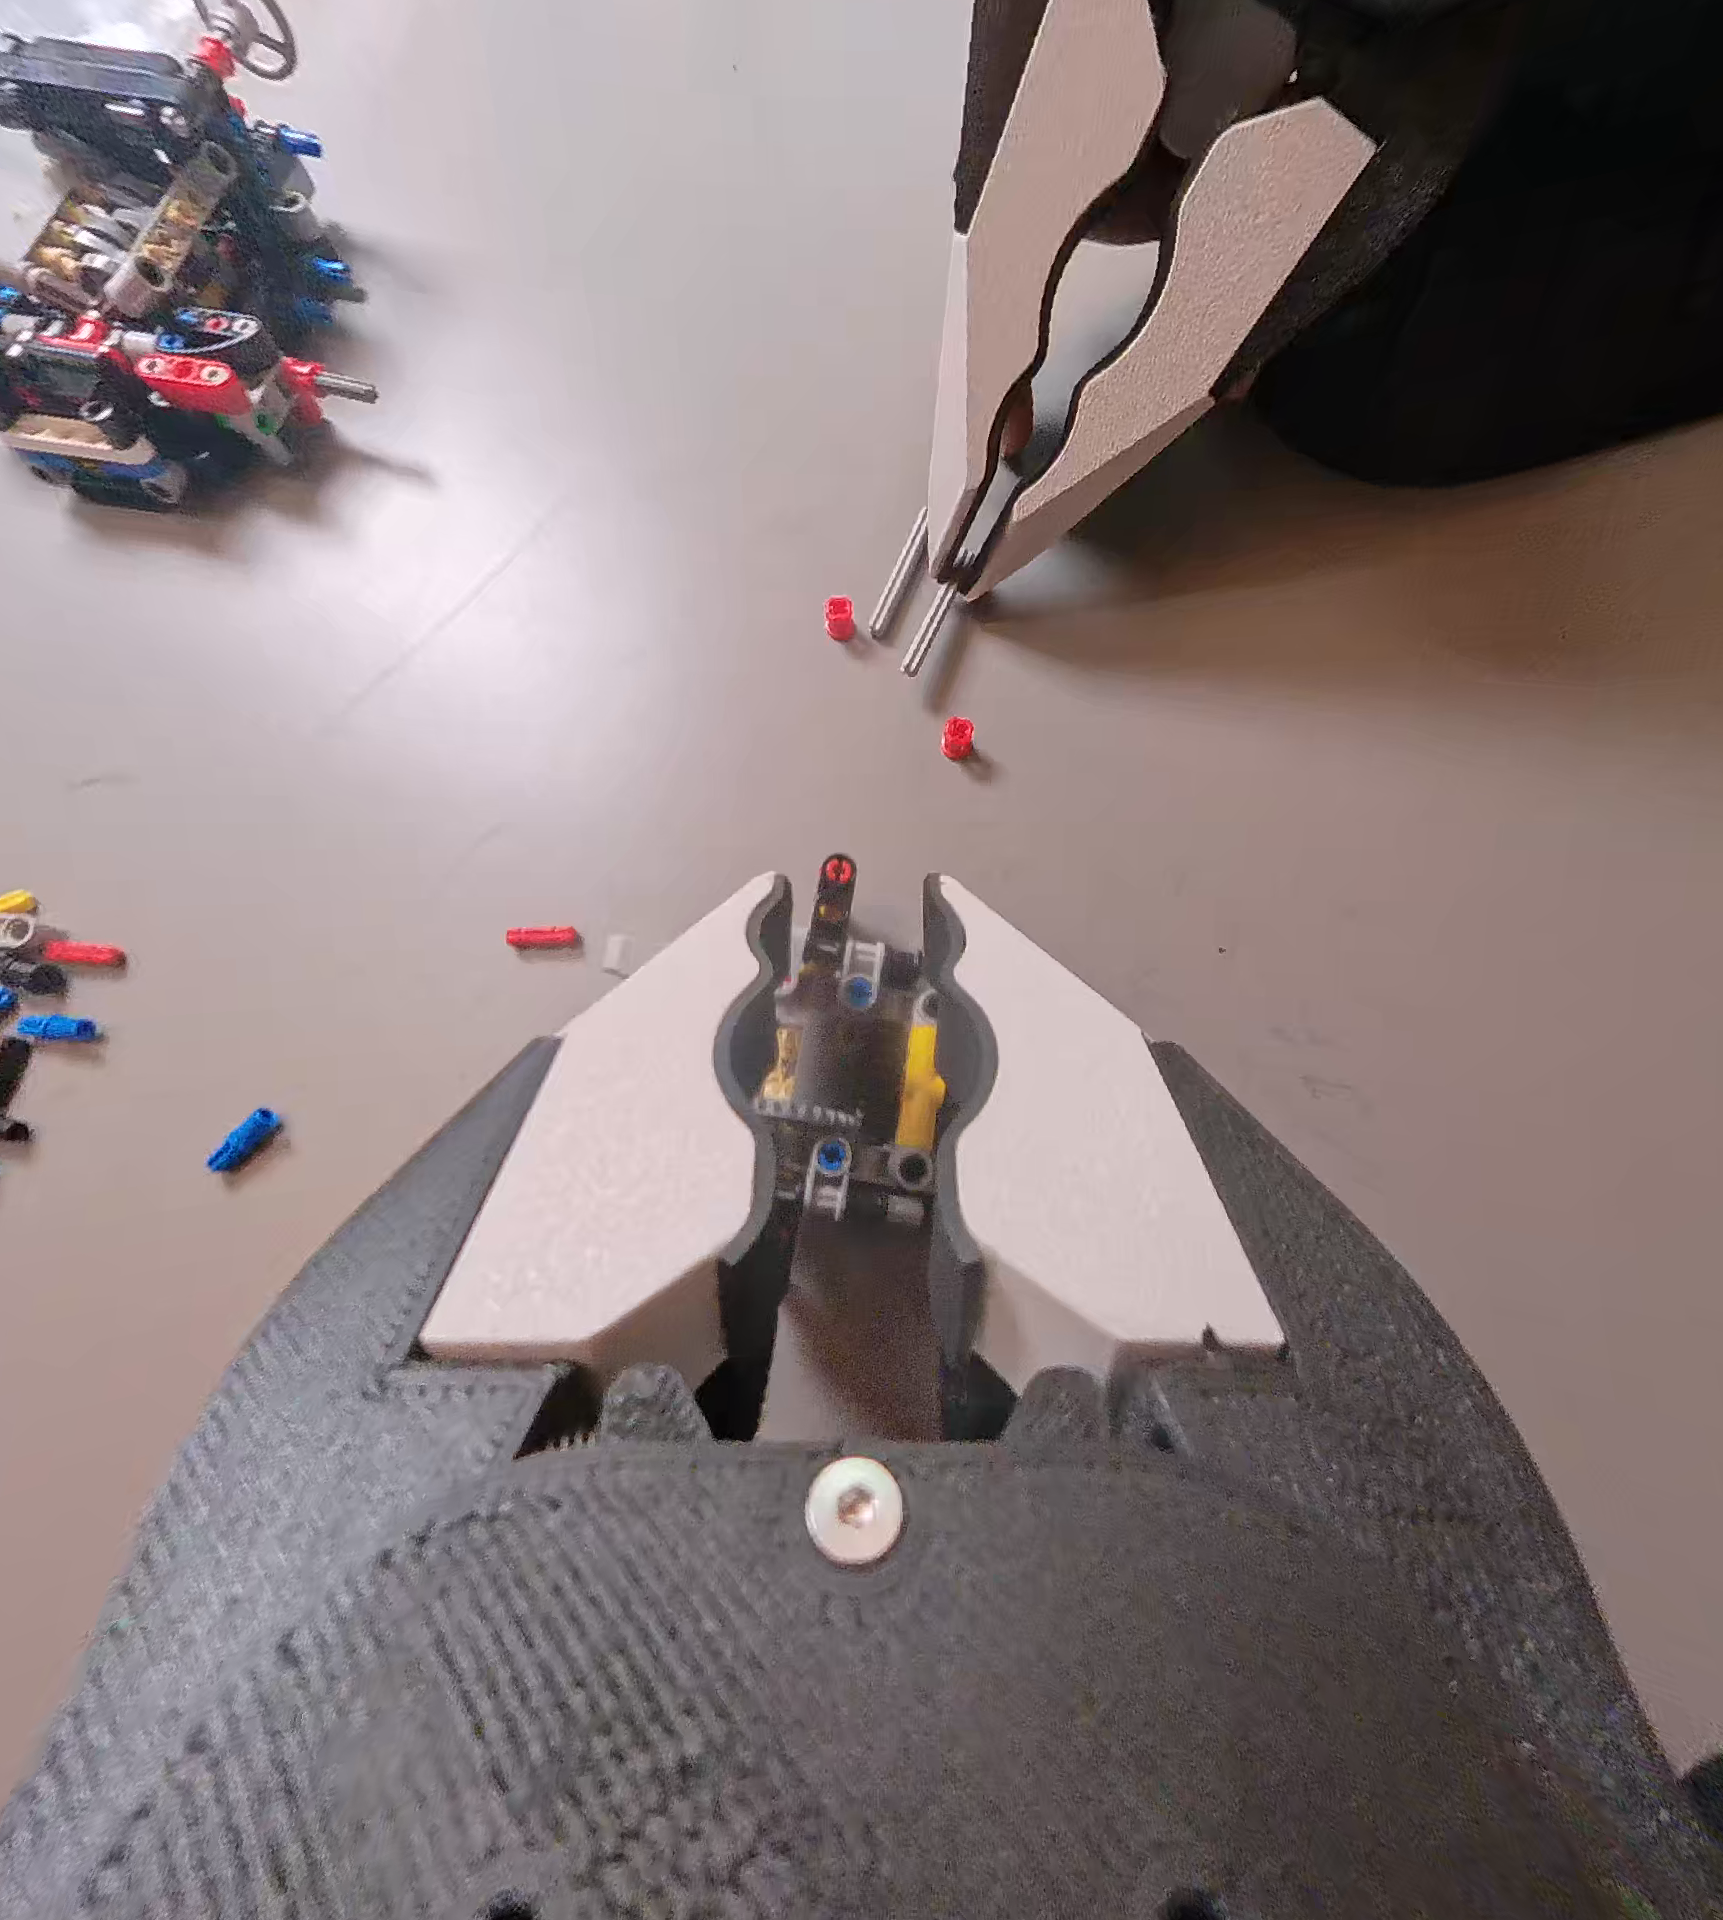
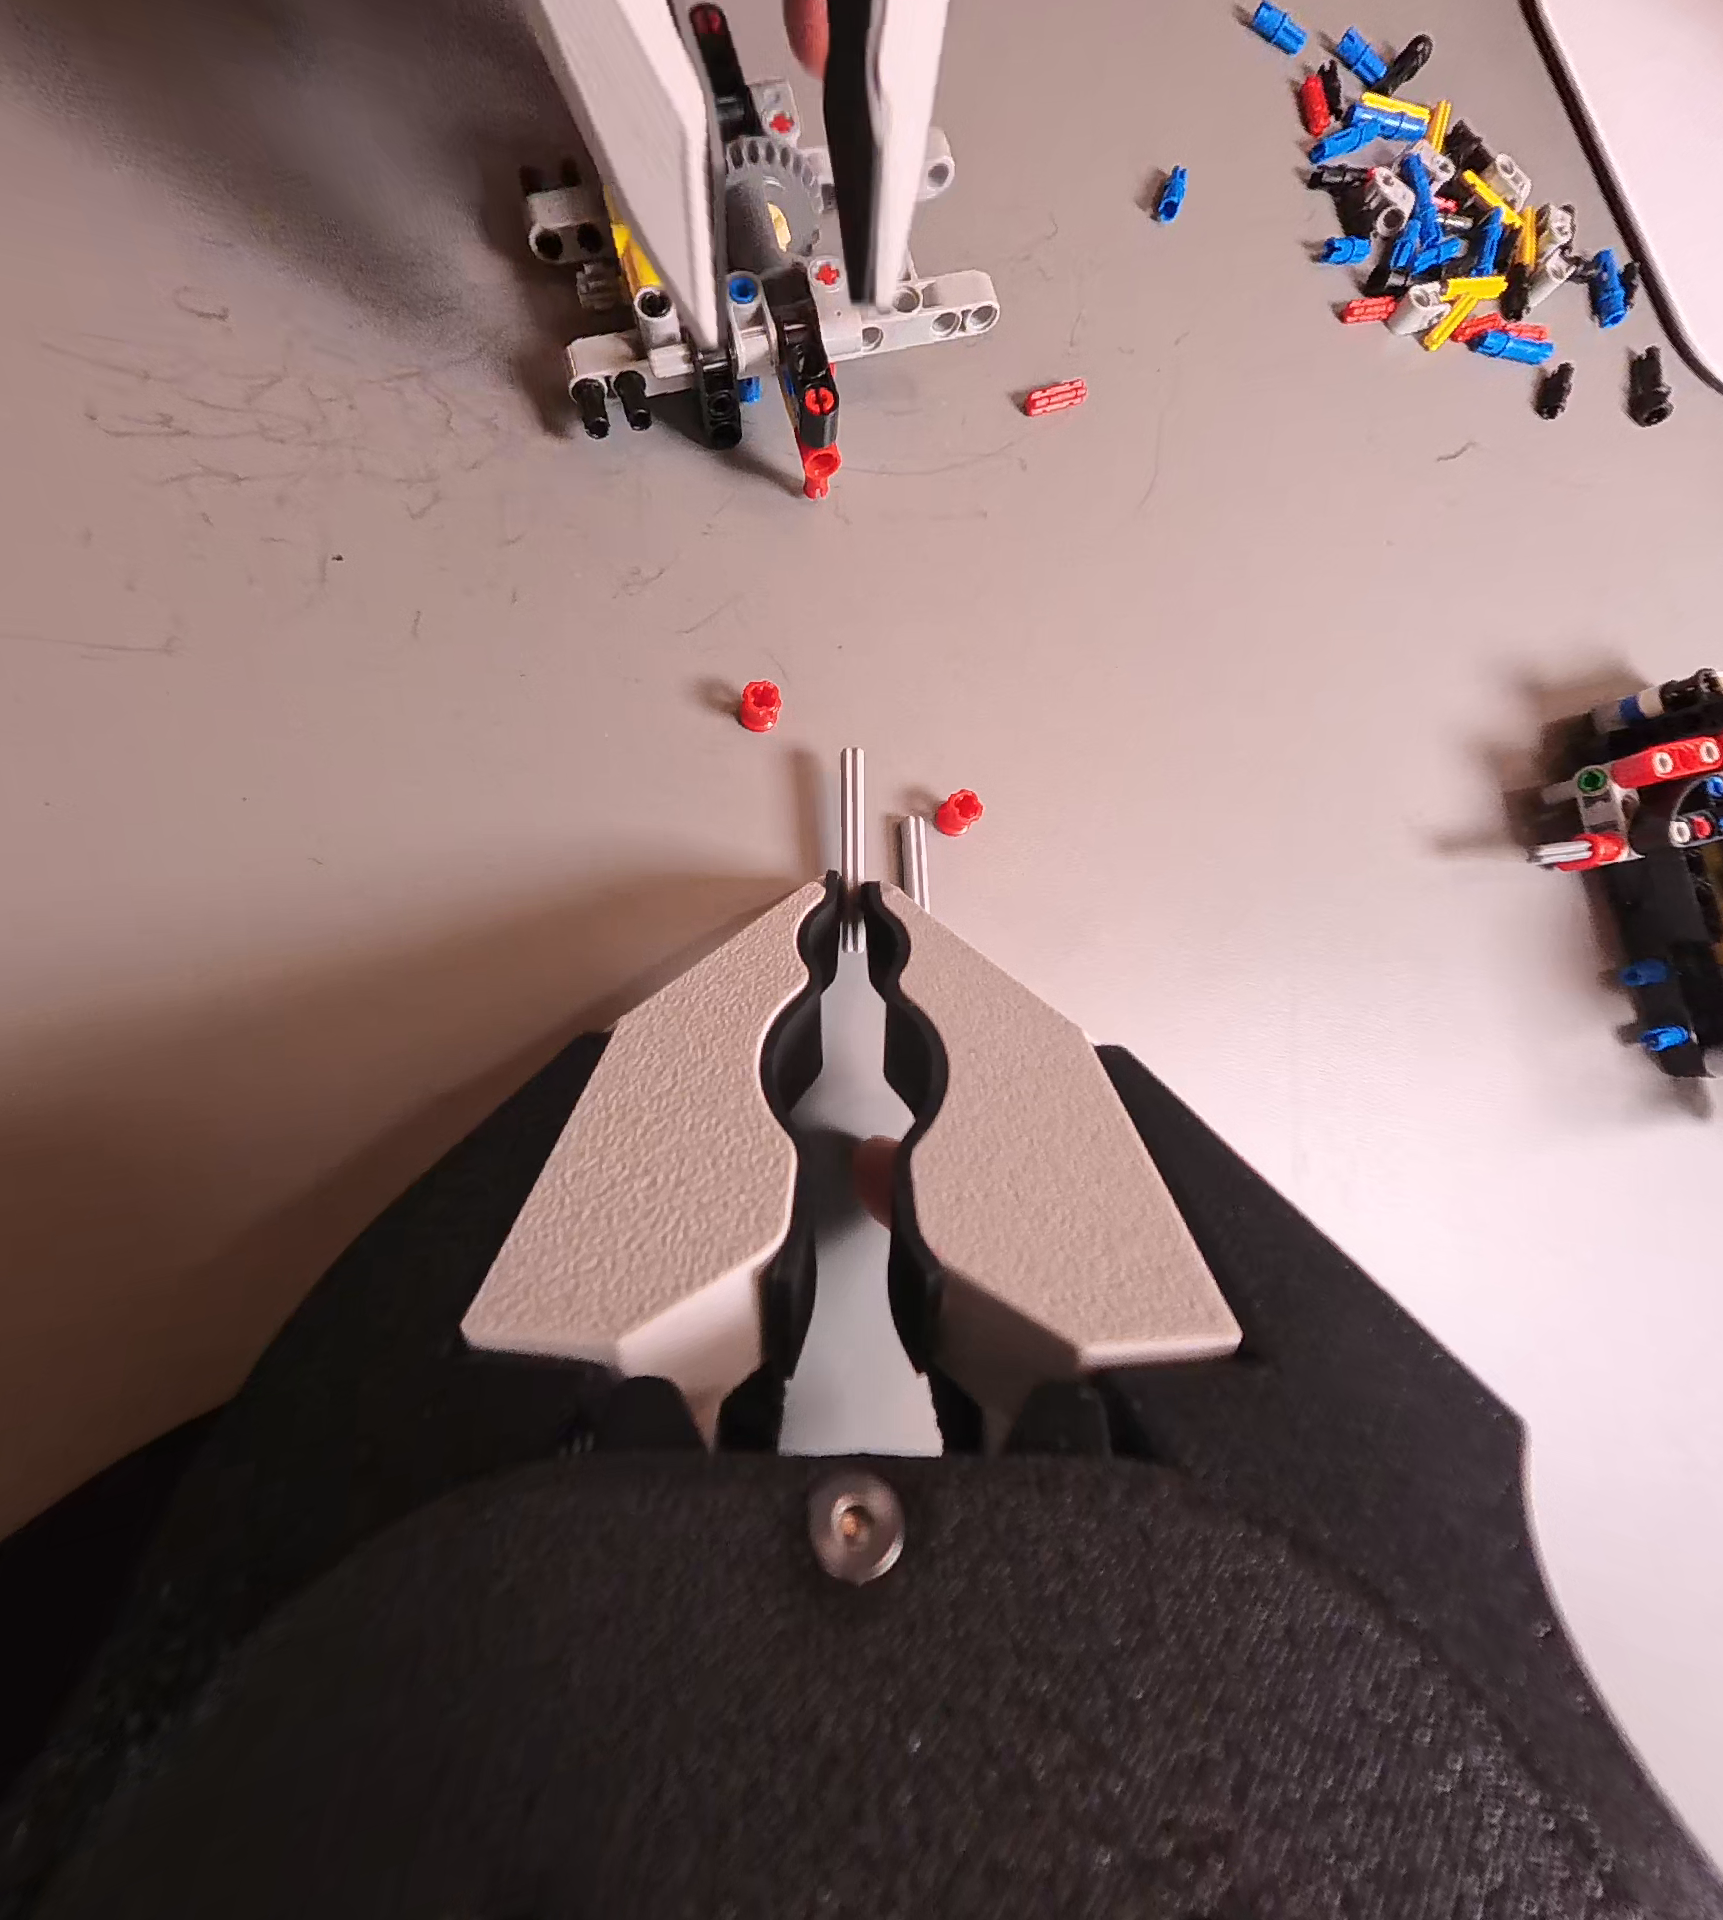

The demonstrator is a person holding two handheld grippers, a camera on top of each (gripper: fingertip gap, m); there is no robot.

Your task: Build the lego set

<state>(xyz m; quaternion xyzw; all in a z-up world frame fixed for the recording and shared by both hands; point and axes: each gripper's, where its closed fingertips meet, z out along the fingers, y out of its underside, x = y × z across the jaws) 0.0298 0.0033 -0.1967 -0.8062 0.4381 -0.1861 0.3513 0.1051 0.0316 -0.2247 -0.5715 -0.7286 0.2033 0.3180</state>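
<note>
Right gripper [image 2: 849, 902] pinched shut on 1 grey axle [image 2: 852, 821], tips at the table [image 2: 317, 727]; 2nd axle [image 2: 914, 862] just beside. Left gripper [image 1: 857, 914] clamped on small sub-assembly [image 1: 852, 1049]. Advised: lift straight, avoid rolling 2 red bushes [image 2: 759, 704] (near). Larger build [image 2: 1709, 883] and loose pins [image 2: 1439, 218] farther off on scuffed grey surface.
</note>
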